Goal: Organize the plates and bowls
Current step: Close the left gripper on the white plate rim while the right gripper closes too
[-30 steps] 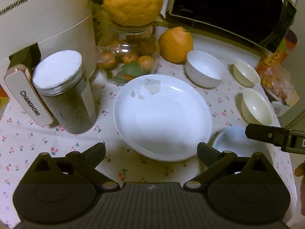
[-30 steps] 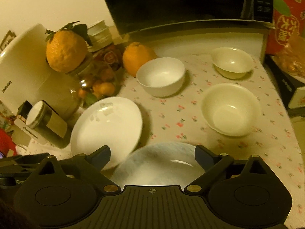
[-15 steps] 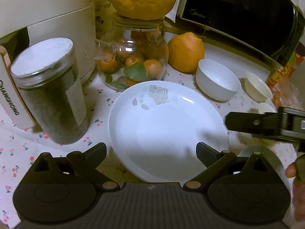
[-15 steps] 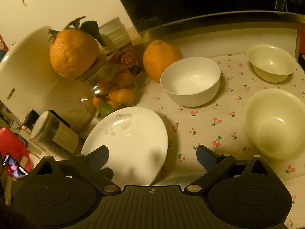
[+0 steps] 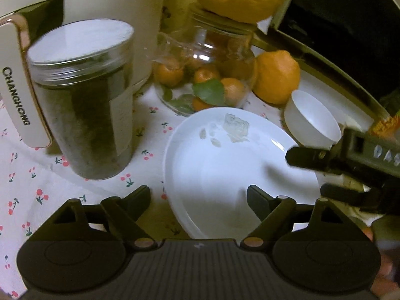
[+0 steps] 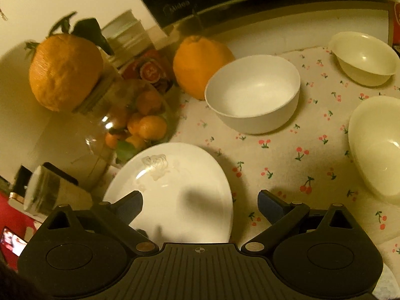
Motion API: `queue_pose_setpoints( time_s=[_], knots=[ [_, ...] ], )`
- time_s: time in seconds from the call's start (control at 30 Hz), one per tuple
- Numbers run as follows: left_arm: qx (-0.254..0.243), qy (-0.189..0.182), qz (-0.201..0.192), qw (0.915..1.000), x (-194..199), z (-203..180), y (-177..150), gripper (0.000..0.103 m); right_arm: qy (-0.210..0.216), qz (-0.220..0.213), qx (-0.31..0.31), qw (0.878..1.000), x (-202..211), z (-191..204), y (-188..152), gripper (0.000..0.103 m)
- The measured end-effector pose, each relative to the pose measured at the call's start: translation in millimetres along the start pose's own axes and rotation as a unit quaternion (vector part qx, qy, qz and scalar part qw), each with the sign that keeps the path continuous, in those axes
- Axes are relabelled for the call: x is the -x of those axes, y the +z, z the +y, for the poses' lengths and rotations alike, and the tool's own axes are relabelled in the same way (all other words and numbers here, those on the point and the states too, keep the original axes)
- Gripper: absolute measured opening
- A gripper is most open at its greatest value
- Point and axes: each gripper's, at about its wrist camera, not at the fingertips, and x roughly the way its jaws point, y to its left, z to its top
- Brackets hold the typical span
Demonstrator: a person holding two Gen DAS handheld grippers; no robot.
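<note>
White plate [image 5: 225, 165] is lying between my left claw's [image 5: 198, 195] closing fingers, not yet gripped; my right claw [image 6: 200, 200] is hanging released beside it. Bowls ahead are sitting unstacked.

Right claw [image 6: 200, 201] spread wide over a white plate on the counter.

The plate [image 6: 180, 190] lies on a cherry-print cloth [image 6: 272, 155], its near rim between the open fingers. Beyond stand a white bowl [image 6: 252, 95], two cream bowls [image 6: 363, 57] [image 6: 377, 147] to the right, an orange [image 6: 200, 65], and a glass jar of small oranges [image 6: 132, 120].
</note>
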Motion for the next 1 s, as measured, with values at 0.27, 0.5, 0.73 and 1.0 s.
queue_pose_setpoints(
  time_s=[0.27,0.5,0.73,1.0],
  knots=[
    [0.009,-0.013,0.004,0.9999,3.8,5.6,5.0,0.052,-0.008,0.01,0.019,1.0,-9.8,6.7,-5.7,0.092],
    [0.02,-0.009,0.005,0.9997,4.7,11.9,8.2,0.034,-0.013,0.009,0.027,0.999,-10.3,9.8,-7.4,0.058],
    [0.026,-0.002,0.006,0.9996,7.1,18.1,10.3,0.02,-0.013,0.007,0.008,1.0,-5.3,-3.2,-5.7,0.032],
    [-0.004,-0.006,-0.024,0.9997,22.4,11.9,10.8,0.019,-0.006,-0.012,0.023,1.0,10.2,-0.6,-5.0,0.029]
  ],
)
